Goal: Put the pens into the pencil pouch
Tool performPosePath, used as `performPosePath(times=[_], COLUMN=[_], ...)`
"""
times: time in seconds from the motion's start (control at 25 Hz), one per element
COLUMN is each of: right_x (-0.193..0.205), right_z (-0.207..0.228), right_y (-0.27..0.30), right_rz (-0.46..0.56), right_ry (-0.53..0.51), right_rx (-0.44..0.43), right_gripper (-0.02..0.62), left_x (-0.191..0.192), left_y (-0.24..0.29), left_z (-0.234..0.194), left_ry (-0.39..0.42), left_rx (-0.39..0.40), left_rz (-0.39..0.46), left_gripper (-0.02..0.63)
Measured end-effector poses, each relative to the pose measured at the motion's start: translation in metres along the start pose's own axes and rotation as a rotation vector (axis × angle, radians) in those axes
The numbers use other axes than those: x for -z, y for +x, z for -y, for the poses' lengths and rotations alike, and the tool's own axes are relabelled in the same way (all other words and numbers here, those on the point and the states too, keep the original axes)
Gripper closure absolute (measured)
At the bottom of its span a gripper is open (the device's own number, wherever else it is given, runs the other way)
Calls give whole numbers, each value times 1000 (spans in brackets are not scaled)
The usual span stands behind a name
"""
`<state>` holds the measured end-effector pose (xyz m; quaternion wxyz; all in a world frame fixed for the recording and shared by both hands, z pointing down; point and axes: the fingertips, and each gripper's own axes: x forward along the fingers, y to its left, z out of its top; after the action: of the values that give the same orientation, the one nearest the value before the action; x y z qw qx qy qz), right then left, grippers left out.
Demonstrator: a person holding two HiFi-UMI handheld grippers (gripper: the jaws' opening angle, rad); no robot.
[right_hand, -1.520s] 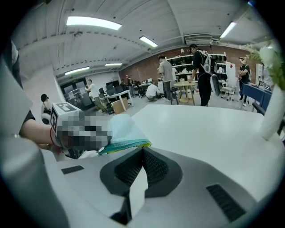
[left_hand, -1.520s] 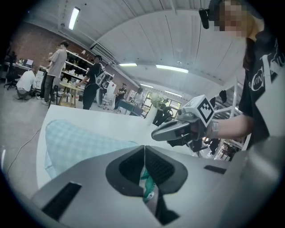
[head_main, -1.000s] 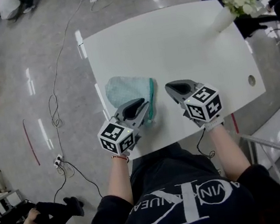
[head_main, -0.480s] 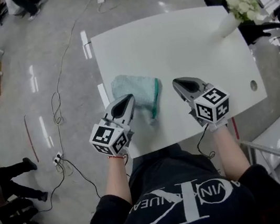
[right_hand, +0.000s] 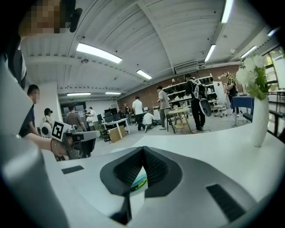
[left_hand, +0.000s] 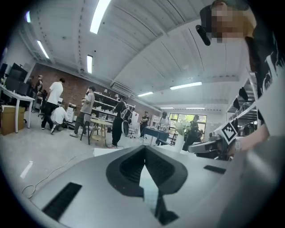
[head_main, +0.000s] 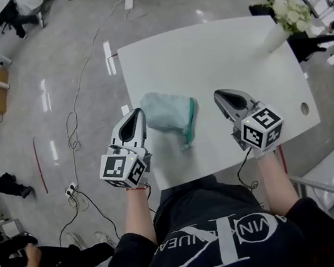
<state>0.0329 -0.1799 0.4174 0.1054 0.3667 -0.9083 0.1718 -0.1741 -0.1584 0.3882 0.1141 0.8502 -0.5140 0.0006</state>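
Both of your pairs of jaws are closed and hold nothing. In the left gripper view the two dark pads of your left gripper (head_main: 134,117) meet along one line with nothing pinched there. Your right gripper (head_main: 222,96) shows the same in its own view, pads together and empty.

The pencil pouch (head_main: 166,112) lies flat on the white tabletop (head_main: 218,58), between your two sets of jaws. It sits just beside the tips of the left jaws, on their right. A strip of bare tabletop separates it from the right jaws, on their left. Its green zipper edge faces the right jaws, and a sliver of that green shows low through the gap behind the right pads. Neither pair of jaws touches the pouch.

No pen can be seen anywhere on the tabletop, ahead of either pair of jaws or between them. Apart from the pouch, only a vase of flowers (head_main: 277,27) stands there, far ahead of the right jaws. You cannot see inside the pouch, so whether the pens are in it is not visible, but the loading step looks finished.

If so, the next move calls for little: check that the zipper is shut and keep both jaws clear of the pouch.
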Motion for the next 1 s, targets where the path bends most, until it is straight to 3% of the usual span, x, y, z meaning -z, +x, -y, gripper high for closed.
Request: performPosePath(times=[1.0], right_x=[-50], right_z=[-11], right_y=[-3], right_rz=[143], right_ry=[-41], right_rx=[5], right_gripper=[584], left_x=[-58], left_y=[-31], left_z=[-34], left_ry=[102], left_rx=[-189], left_rz=[122], left_gripper=[603])
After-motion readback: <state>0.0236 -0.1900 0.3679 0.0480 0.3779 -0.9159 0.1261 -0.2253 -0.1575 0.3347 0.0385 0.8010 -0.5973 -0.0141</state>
